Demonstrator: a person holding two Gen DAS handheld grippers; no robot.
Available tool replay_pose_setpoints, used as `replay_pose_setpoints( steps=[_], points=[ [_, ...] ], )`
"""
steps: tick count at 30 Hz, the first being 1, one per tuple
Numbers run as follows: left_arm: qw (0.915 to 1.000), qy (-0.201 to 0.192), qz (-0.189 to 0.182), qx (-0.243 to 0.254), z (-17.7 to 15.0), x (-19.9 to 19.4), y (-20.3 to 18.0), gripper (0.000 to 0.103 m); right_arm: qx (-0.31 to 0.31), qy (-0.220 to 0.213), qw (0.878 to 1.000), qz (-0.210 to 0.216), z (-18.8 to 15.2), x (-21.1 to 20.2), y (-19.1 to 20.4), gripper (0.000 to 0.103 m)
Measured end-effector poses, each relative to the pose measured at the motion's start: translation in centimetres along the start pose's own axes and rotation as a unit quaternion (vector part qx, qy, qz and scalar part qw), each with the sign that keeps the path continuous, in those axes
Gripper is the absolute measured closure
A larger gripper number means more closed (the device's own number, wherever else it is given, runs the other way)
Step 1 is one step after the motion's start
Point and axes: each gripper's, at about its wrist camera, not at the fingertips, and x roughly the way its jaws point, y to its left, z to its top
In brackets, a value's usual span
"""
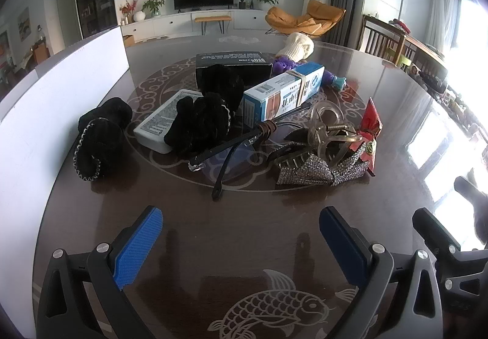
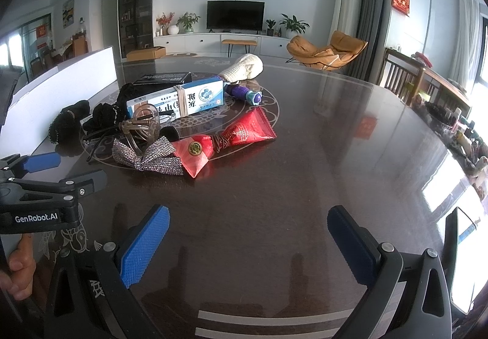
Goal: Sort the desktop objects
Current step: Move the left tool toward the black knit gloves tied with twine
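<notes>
Both tools hang low over the dark glossy surface, short of the pile, and neither has hold of anything. The left tool has its blue-padded fingers spread wide, bare surface between them; the right tool is spread just as wide. A hand grips the left tool's handle at the edge of the right wrist view.

The things to sort lie heaped around a blue-and-white medicine box, bound with a rubber band. Behind the medicine box stands a black carton, and farther behind lie a cream knitted item and a purple toy. Left of the medicine box, black velvet scrunchies rest partly on a white flat case; another black scrunchie lies farther left, near a white board. In front of the medicine box lie black-framed glasses, a clear hair claw, a rhinestone bow and red foil packets, touching one another.
</notes>
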Motion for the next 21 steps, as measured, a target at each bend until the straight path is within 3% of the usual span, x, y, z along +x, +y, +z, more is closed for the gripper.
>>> replay_pose_setpoints(
  steps=[6, 13, 21],
  points=[
    [0.9991, 0.042, -0.007, -0.005, -0.4, 0.7, 0.9, 0.0, 0.014, 0.014, 1.0, 0.01, -0.4, 0.1, -0.7, 0.0],
    [0.9983, 0.048, -0.001, 0.034, -3.2, -1.8, 3.6, 0.0, 0.014, 0.03, 0.999, 0.029, -0.9, -0.2, -0.5, 0.0],
    [0.997, 0.071, -0.005, 0.032, -3.7, -2.4, 6.0, 0.0, -0.015, 0.095, 0.994, 0.049, -0.4, 1.2, 2.0, 0.0]
  ],
)
